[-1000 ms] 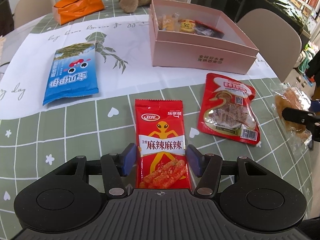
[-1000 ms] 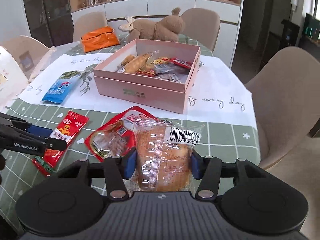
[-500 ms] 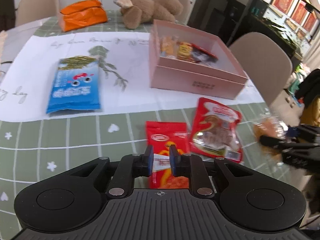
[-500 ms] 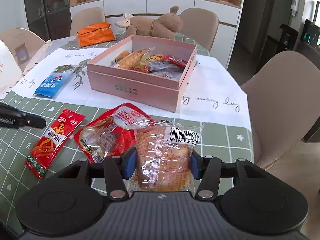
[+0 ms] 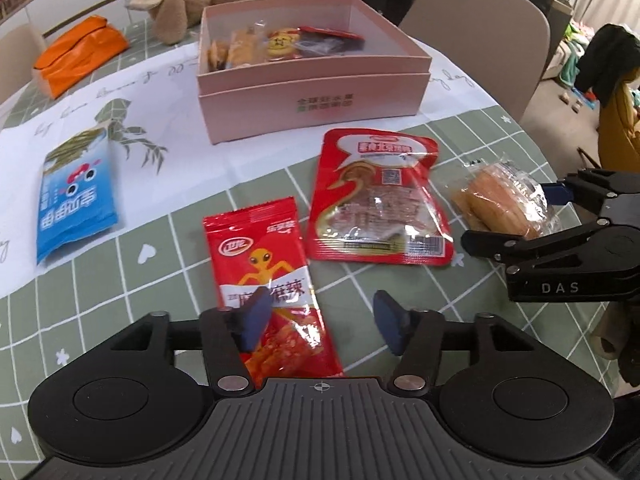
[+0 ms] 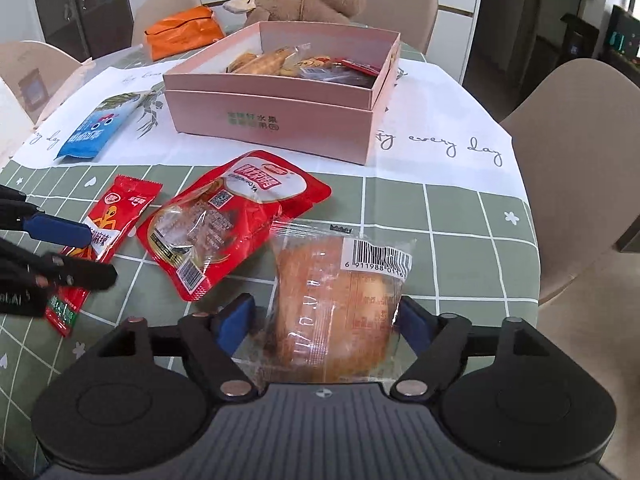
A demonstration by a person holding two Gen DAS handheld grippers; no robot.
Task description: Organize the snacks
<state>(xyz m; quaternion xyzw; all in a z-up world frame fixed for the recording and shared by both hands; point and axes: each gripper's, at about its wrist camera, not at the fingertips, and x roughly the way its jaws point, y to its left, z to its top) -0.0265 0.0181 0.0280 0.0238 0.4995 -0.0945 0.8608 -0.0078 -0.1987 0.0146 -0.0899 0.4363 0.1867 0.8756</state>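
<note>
The left claw stands wide, its jaws having just sprung apart; its left blue pad lies over the narrow red spicy-strip packet, which rests flat on the desk, while the other pad hangs over bare cloth. The right claw has also just been opening, and the clear-wrapped bread lies on the desk between its pads, with a gap showing at the left one; whether the right pad still touches the wrapper cannot be told.

The left wrist view shows that bread from the side, with the right claw's fingers spread either side of it. The right wrist view alone shows the barcode on the wrapper and the far edge of the desk. Both views show the larger red pouch between the two packets, the pink box behind it already holding snacks, and a blue packet on the white runner.
</note>
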